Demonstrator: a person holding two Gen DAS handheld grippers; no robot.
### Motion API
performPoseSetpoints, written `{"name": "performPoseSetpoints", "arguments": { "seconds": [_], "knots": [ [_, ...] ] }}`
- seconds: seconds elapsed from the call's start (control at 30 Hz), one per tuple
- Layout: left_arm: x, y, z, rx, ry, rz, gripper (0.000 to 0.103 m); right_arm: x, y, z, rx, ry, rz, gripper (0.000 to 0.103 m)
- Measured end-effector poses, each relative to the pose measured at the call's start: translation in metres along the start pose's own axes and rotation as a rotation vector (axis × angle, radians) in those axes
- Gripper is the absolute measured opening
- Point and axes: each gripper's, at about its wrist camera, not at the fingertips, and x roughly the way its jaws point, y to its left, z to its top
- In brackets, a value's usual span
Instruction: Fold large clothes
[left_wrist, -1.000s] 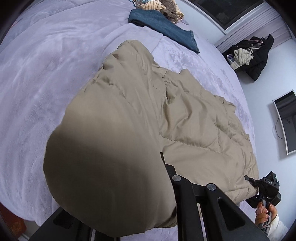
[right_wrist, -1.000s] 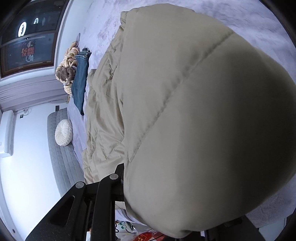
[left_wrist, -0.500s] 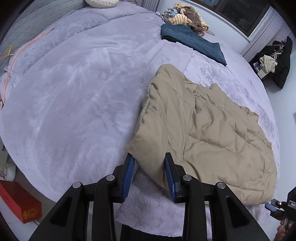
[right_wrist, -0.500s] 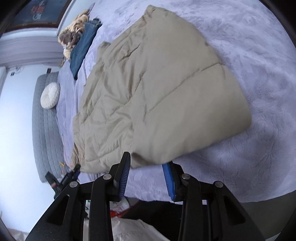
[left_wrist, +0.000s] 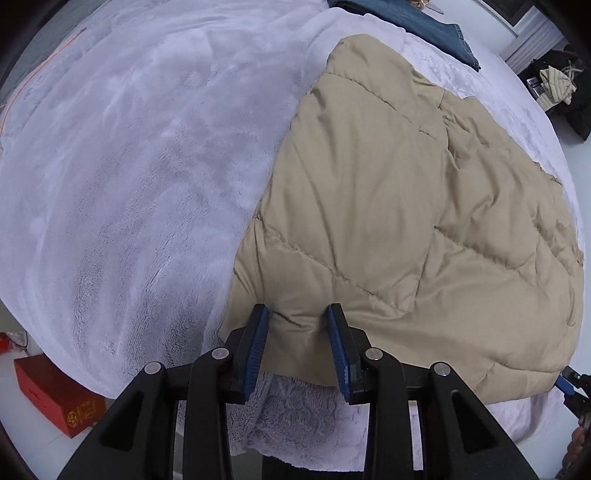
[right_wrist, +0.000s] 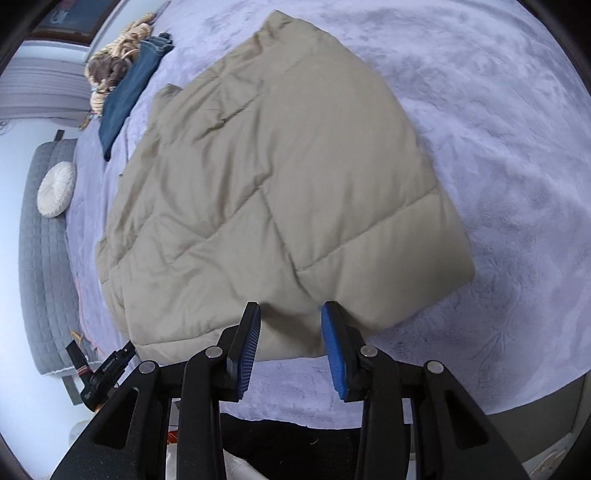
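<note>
Coat (left_wrist: 406, 221): tan, quilted, now lying flat on the bed (left_wrist: 129, 166), centre-right of frame; a second ago it hung lifted, clamped. Fold laid.
Left gripper (left_wrist: 295, 317): jaws apart, straddling the near hem.
Right gripper (right_wrist: 288, 317): likewise open.
Jeans (right_wrist: 125, 99): upper left.

Matt quilted cloth coat (left_wrist: 406, 206) on fuzzy plush blanket (left_wrist: 129, 166).
</note>
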Motion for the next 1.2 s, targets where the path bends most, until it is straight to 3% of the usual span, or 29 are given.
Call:
{"name": "performPoseSetpoints", "arguments": {
  "seconds": [0.2,0.4,0.43,0.47,0.5,0.57,0.7,0.93,1.2],
  "knots": [
    [-0.024,-0.015,-0.004,0.027,-0.025,0.025,0.035,-0.011,0.002,-0.005,0.021,0.001,-0.002,0.039],
    [-0.061,-0.036,-0.009,0.052,-0.088,-0.005,0.036,-0.022,0.042,-0.006,-0.091,-0.019,0.013,0.053],
    [-0.068,-0.039,-0.009,0.058,-0.096,-0.001,0.06,-0.023,0.048,-0.007,-0.108,-0.02,0.014,0.057],
    [-0.074,-0.042,-0.01,0.058,-0.115,0.01,0.091,-0.025,0.053,-0.008,-0.126,-0.021,0.014,0.062],
    [-0.081,-0.043,-0.012,0.056,-0.147,0.022,0.098,-0.029,0.055,-0.011,-0.144,-0.022,0.014,0.064],
    [-0.092,-0.048,-0.017,0.066,-0.179,0.026,0.1,-0.031,0.062,-0.015,-0.172,-0.024,0.014,0.066],
    [-0.096,-0.054,-0.025,0.064,-0.166,0.027,0.1,-0.033,0.067,-0.024,-0.206,-0.021,0.012,0.067],
    [-0.105,-0.065,-0.041,0.105,-0.164,0.053,0.101,-0.031,0.061,-0.041,-0.211,-0.017,0.004,0.076],
    [-0.1,-0.069,-0.021,0.18,-0.138,0.036,0.102,-0.032,0.065,-0.05,-0.184,-0.057,0.003,0.085]
  ]
}}
